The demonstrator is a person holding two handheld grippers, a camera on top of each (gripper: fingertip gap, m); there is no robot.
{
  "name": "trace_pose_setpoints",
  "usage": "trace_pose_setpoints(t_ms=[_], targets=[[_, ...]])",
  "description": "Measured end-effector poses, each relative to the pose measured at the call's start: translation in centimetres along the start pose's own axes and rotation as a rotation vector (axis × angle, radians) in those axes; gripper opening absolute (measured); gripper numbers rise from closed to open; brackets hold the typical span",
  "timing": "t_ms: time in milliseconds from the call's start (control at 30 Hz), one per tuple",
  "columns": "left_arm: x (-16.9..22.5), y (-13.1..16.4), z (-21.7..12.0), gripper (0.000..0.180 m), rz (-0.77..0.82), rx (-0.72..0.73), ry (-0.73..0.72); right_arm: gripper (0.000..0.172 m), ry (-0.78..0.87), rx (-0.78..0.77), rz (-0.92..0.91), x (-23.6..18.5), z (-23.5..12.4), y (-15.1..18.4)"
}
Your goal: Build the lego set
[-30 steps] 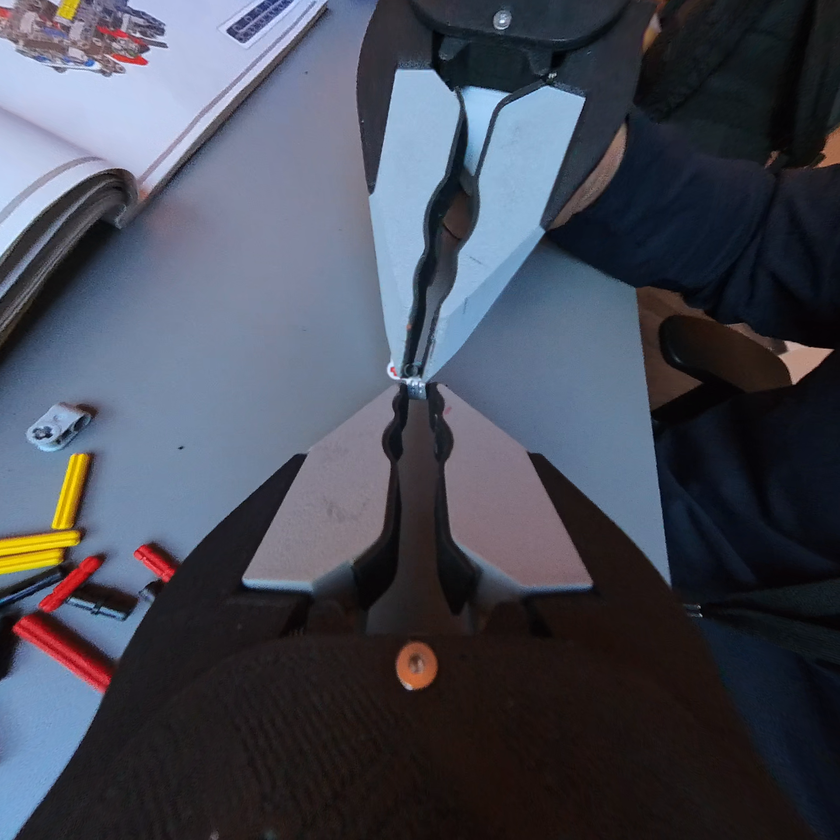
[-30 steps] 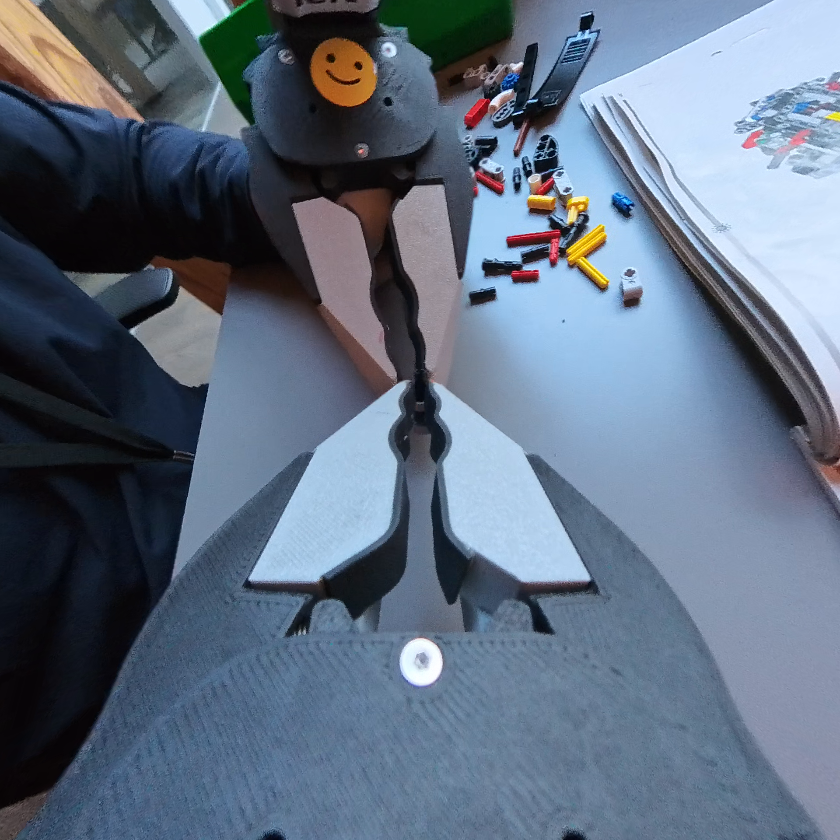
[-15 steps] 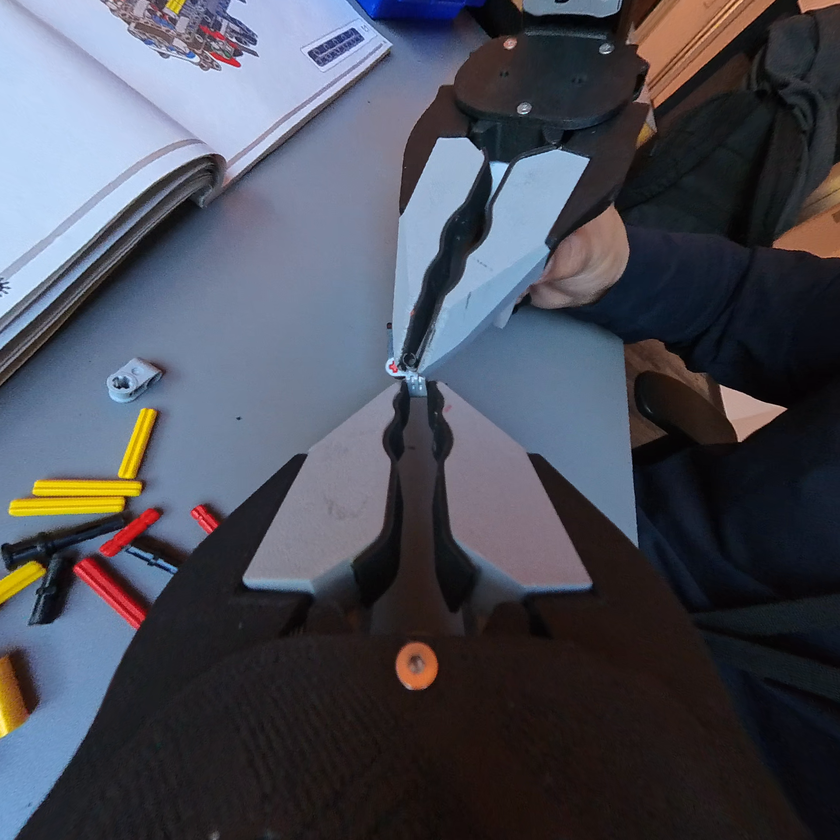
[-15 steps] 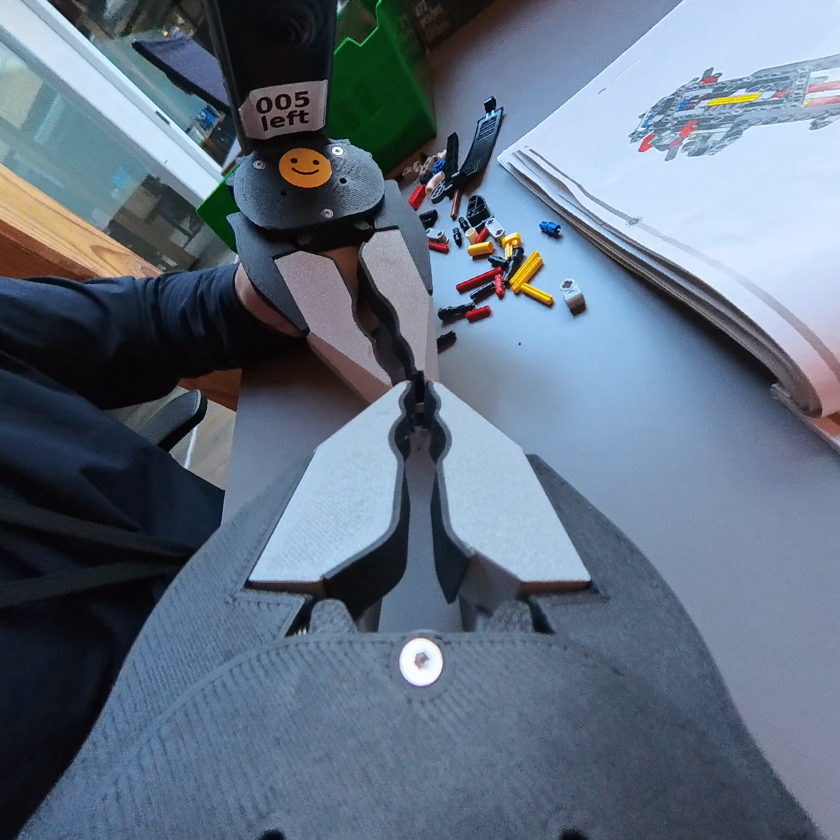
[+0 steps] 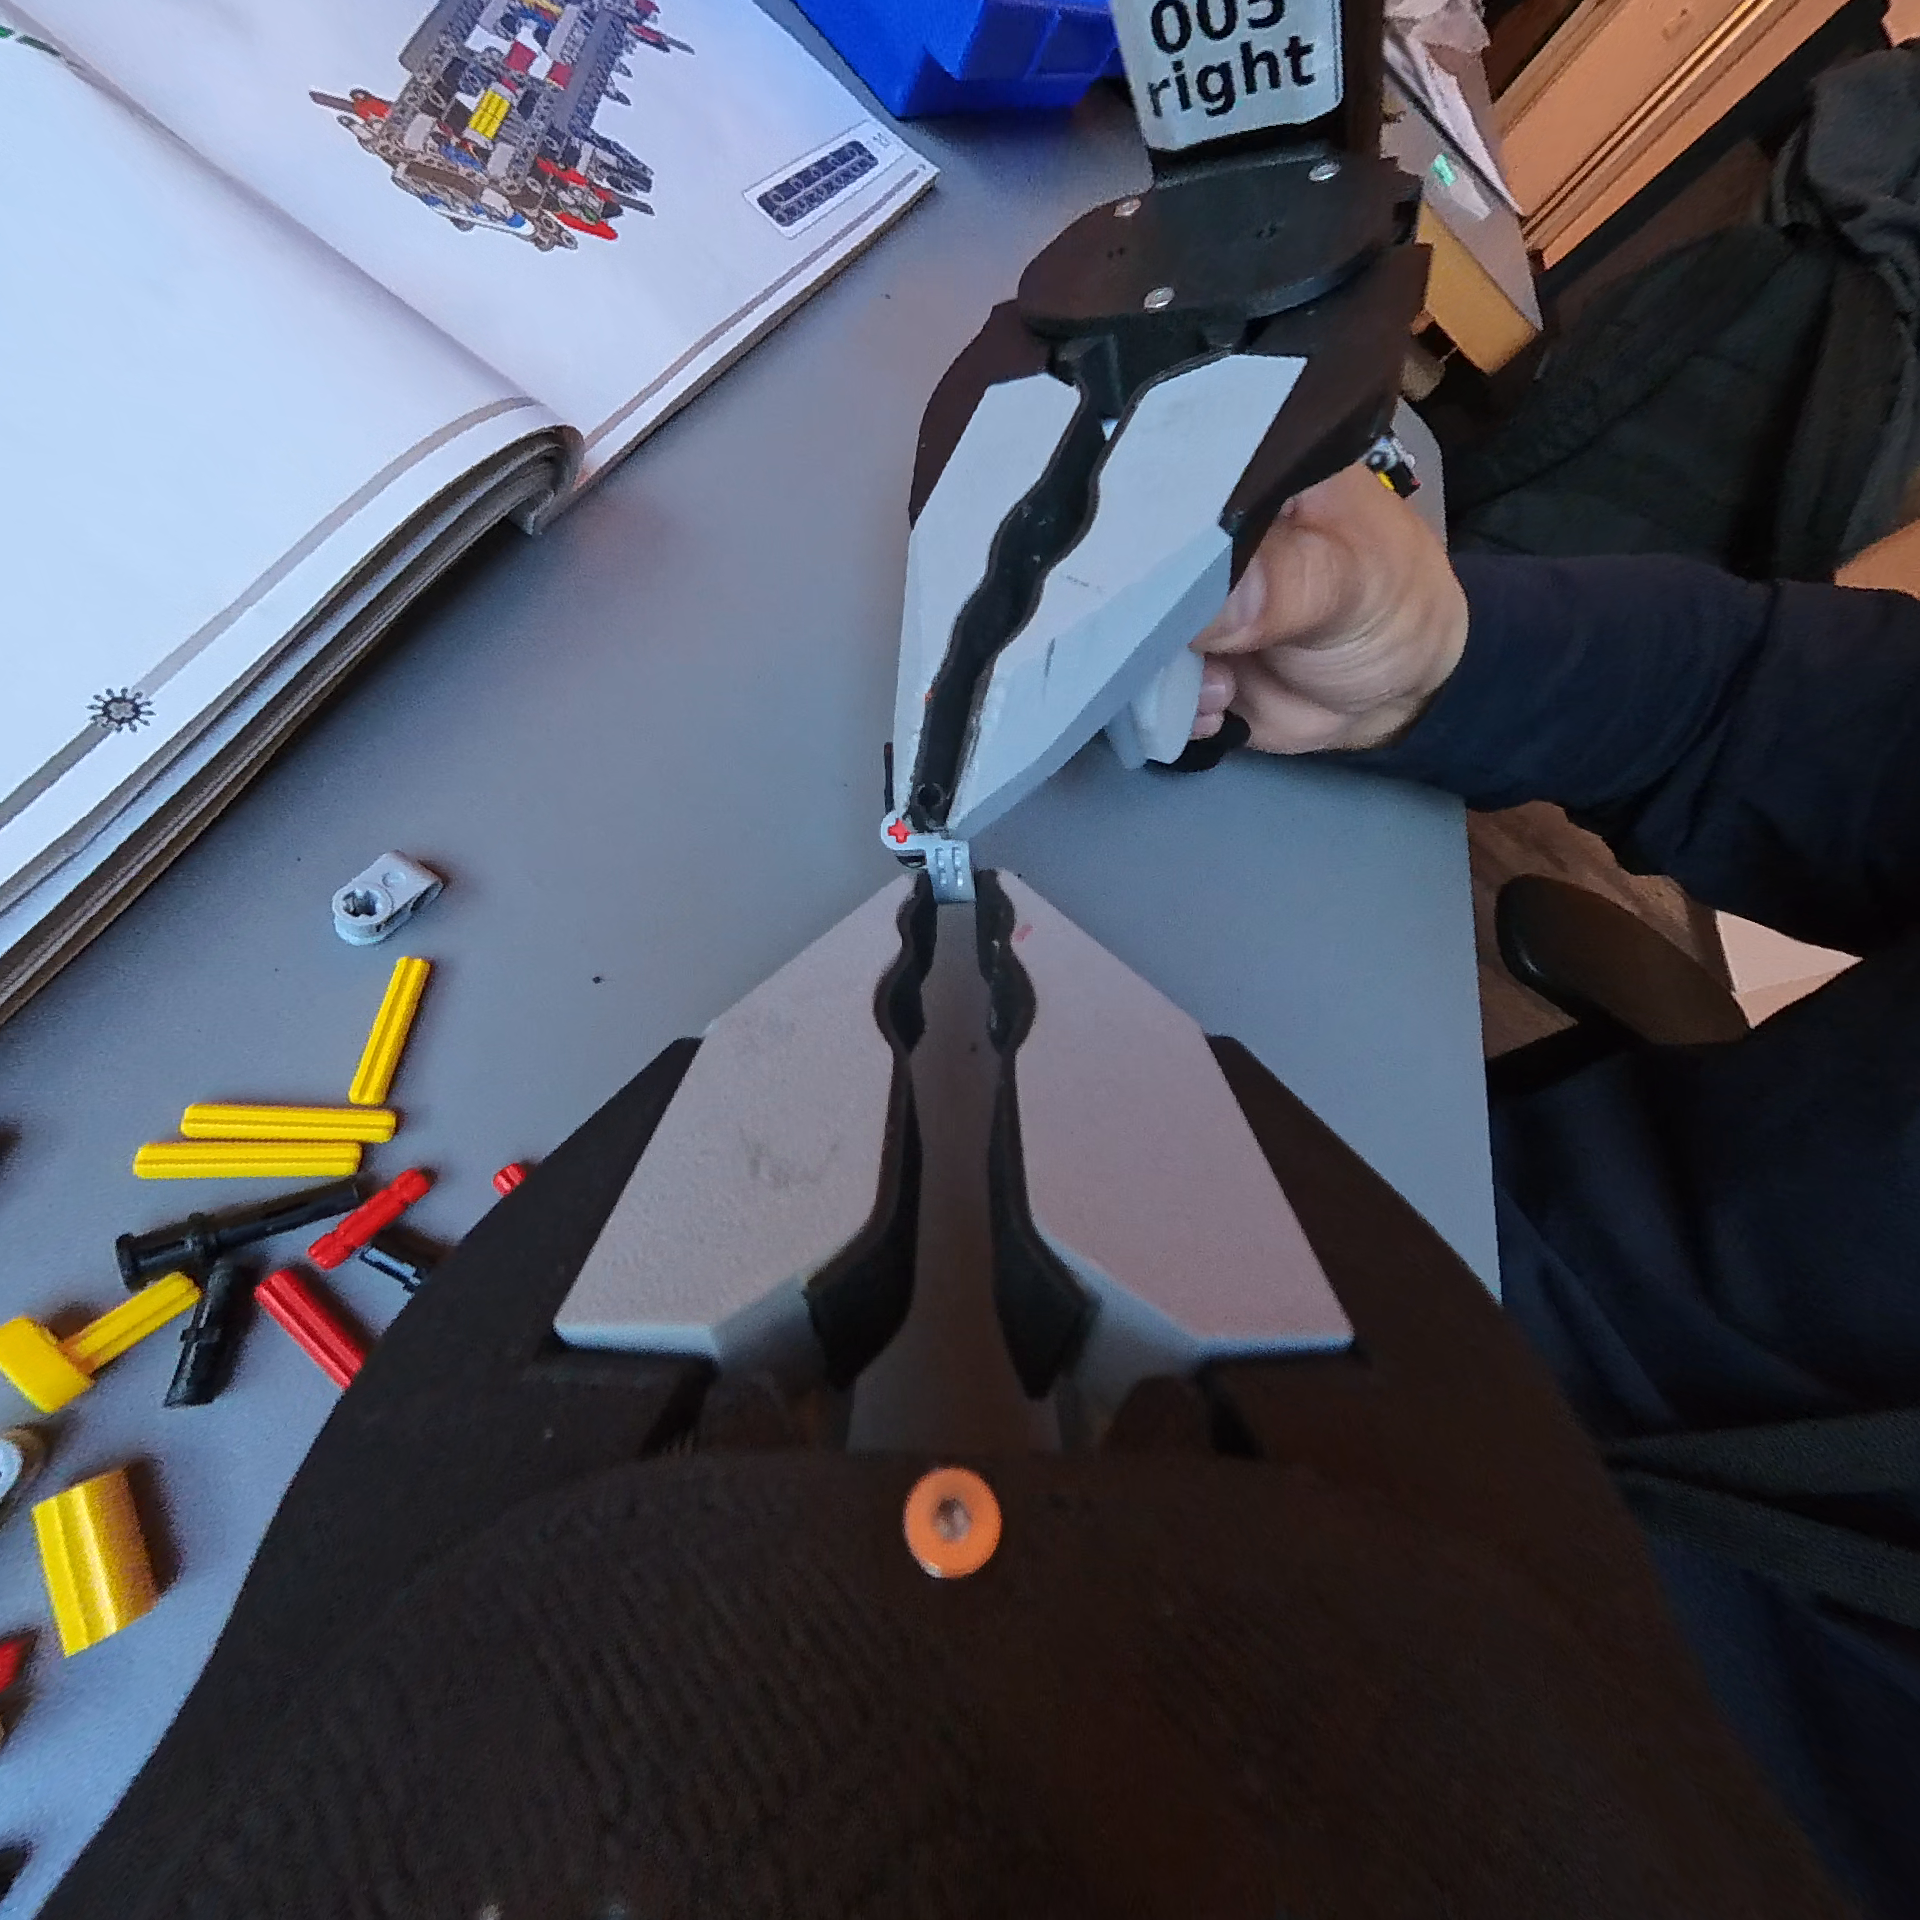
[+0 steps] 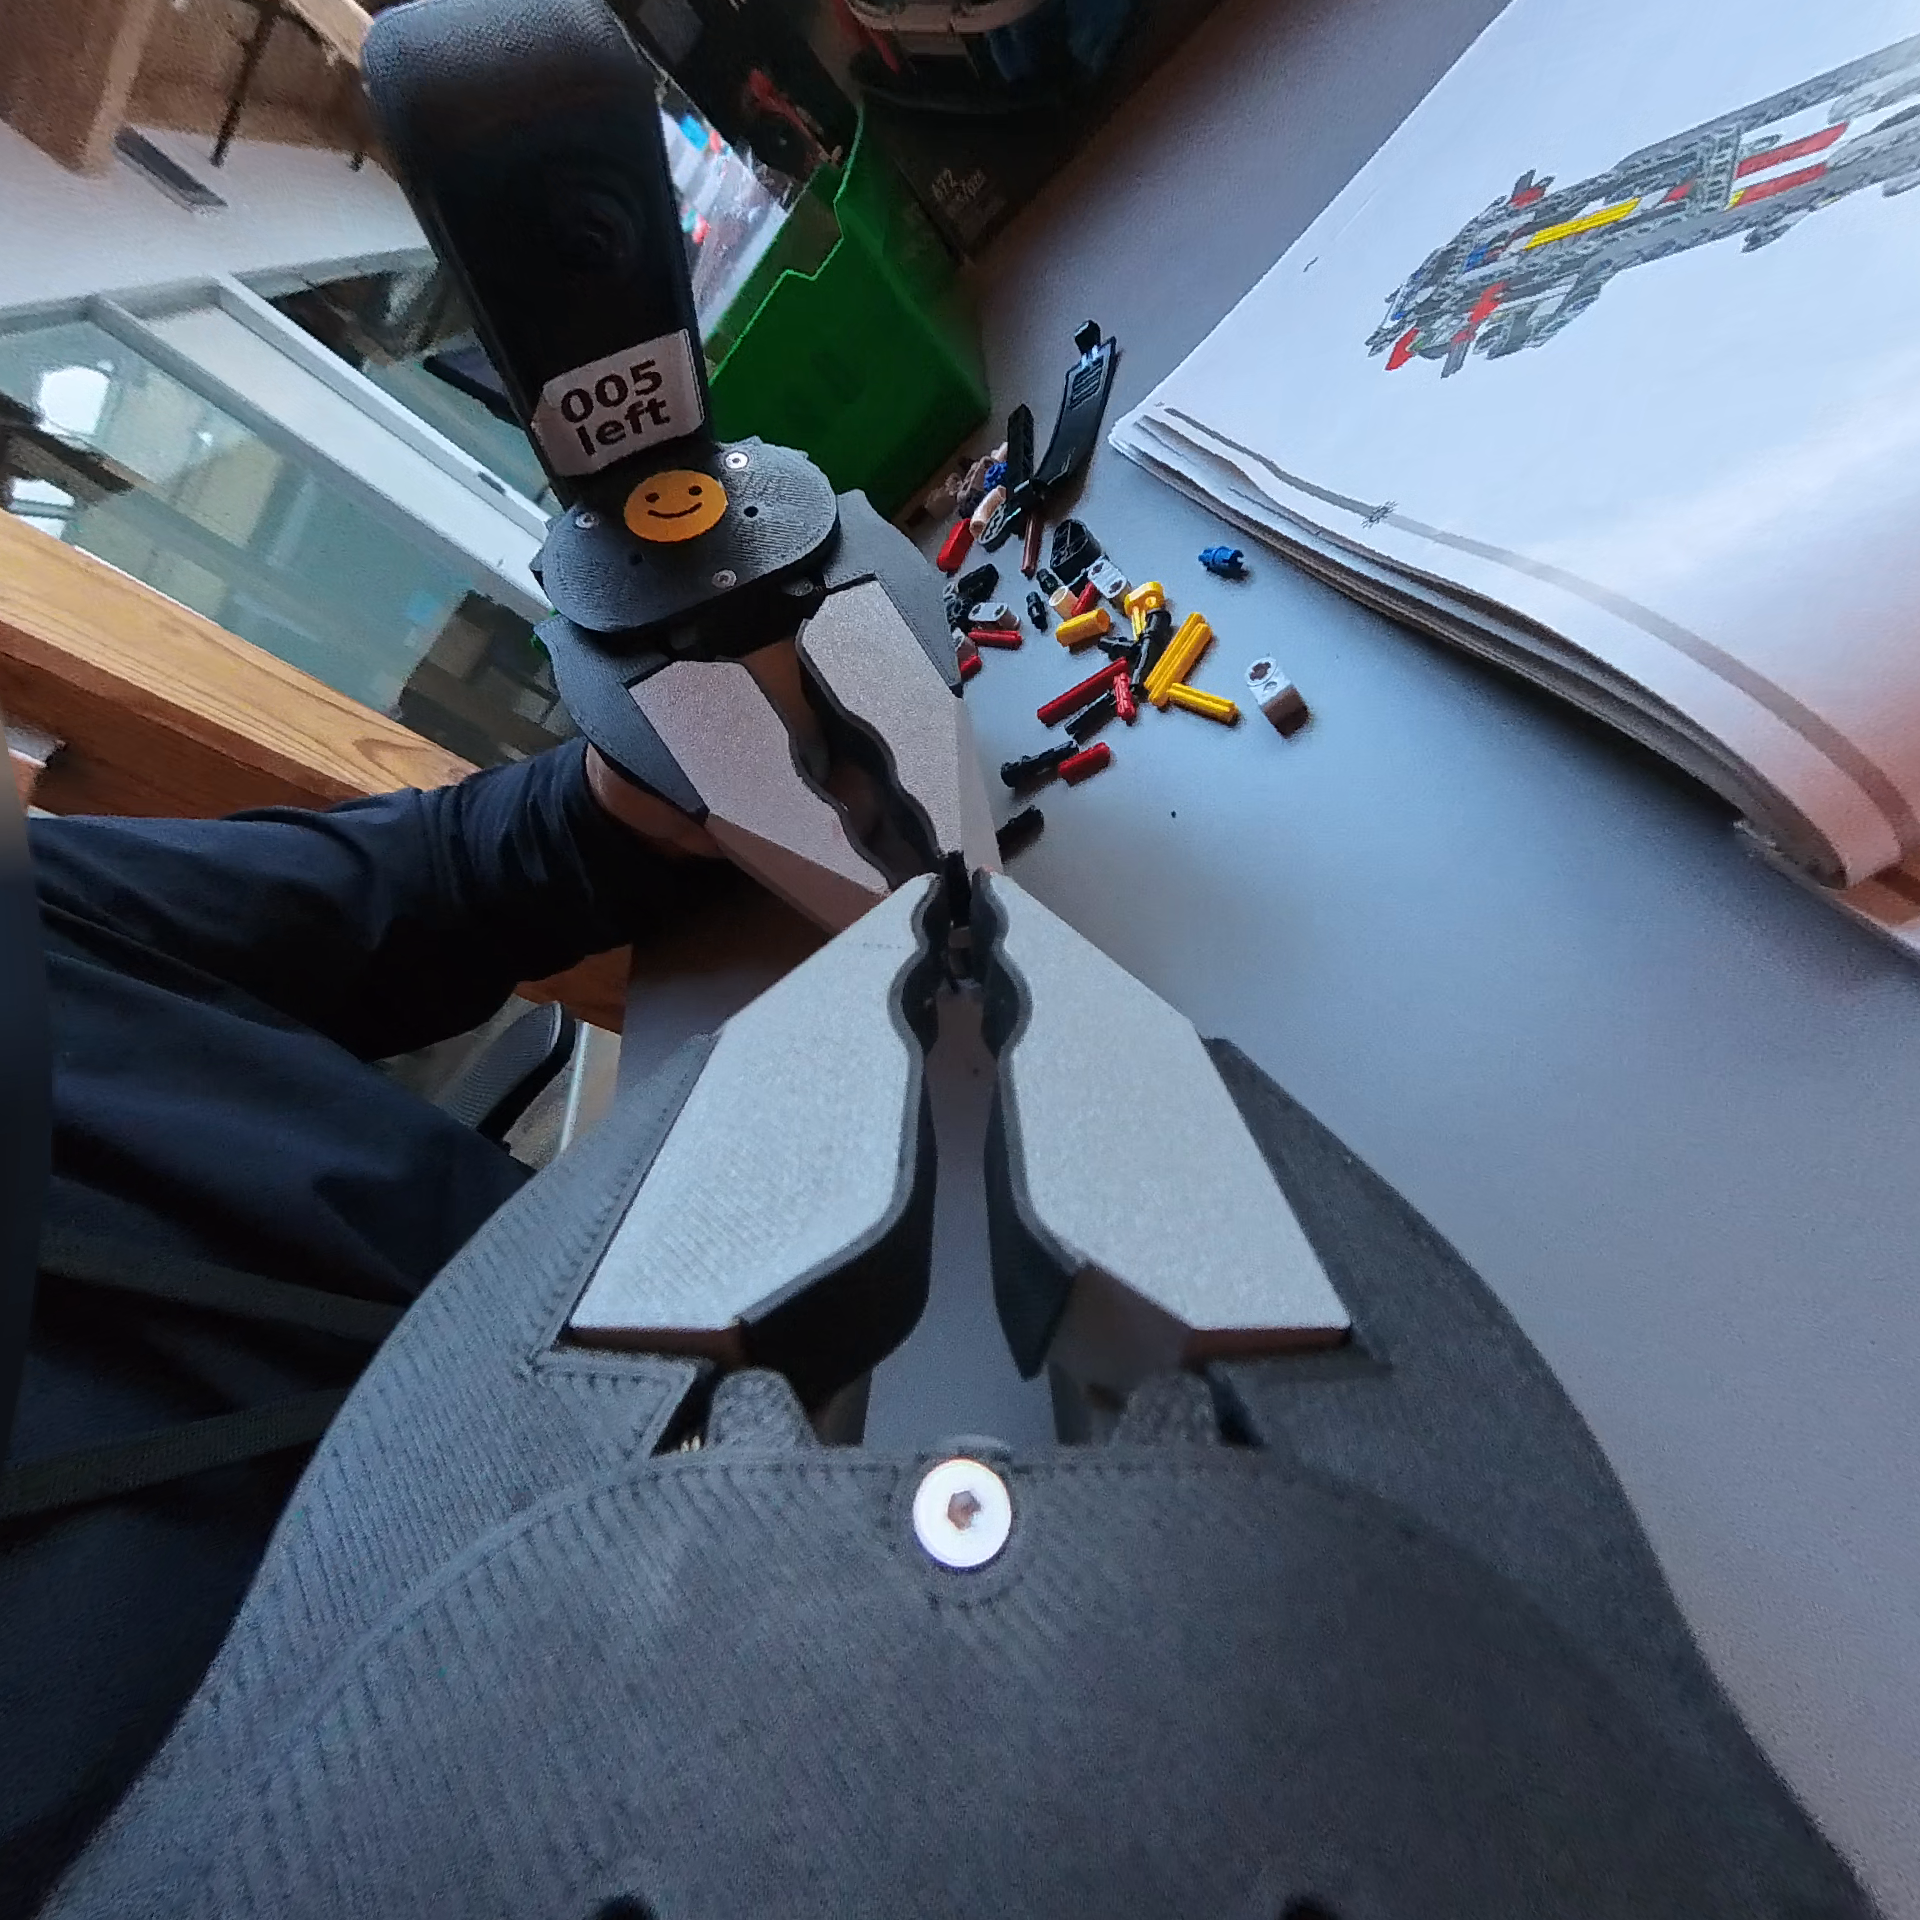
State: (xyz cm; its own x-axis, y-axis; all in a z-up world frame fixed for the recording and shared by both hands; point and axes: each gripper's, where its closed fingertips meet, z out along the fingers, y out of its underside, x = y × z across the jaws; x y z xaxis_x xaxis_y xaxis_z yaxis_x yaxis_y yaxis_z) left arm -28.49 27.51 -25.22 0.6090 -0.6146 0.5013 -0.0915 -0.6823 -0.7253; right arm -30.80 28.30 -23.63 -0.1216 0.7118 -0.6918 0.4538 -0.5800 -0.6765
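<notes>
Both tools have silver-grey fingers (image 5: 790,1174) with wavy black pads, set in black ribbed housings. The left tool (image 5: 948,883) carries an orange washer (image 5: 952,1521) at 6 o'clock, and in the right wrist view an orange smiley disc (image 6: 675,505). It pinches a light grey connector piece (image 5: 951,871) with a red cross-shaped centre. The right tool (image 6: 964,904) grips a thin black pin (image 6: 952,885). The counter (image 5: 644,727) is plain grey. At 9 o'clock lie yellow axles (image 5: 286,1124), red pegs (image 5: 369,1218) and black pins (image 5: 234,1231). The open booklet (image 5: 312,343) at 11 o'clock is white with a multicoloured model drawing. A green bin (image 6: 842,343) stands at 12 o'clock in the right wrist view, a blue bin (image 5: 987,52) in the left. The sleeve (image 5: 1683,675) is navy.
</notes>
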Motion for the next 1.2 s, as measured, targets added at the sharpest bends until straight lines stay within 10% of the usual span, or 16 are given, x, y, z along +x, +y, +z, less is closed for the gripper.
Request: trace_pose_setpoints(t_ms=[1200], targets=[[-0.34,-0.14,0.37,0.006,-0.011,0.005,-0.008,0.000,-0.003,0.035,0.055,0.38,-0.08,-0.34]])
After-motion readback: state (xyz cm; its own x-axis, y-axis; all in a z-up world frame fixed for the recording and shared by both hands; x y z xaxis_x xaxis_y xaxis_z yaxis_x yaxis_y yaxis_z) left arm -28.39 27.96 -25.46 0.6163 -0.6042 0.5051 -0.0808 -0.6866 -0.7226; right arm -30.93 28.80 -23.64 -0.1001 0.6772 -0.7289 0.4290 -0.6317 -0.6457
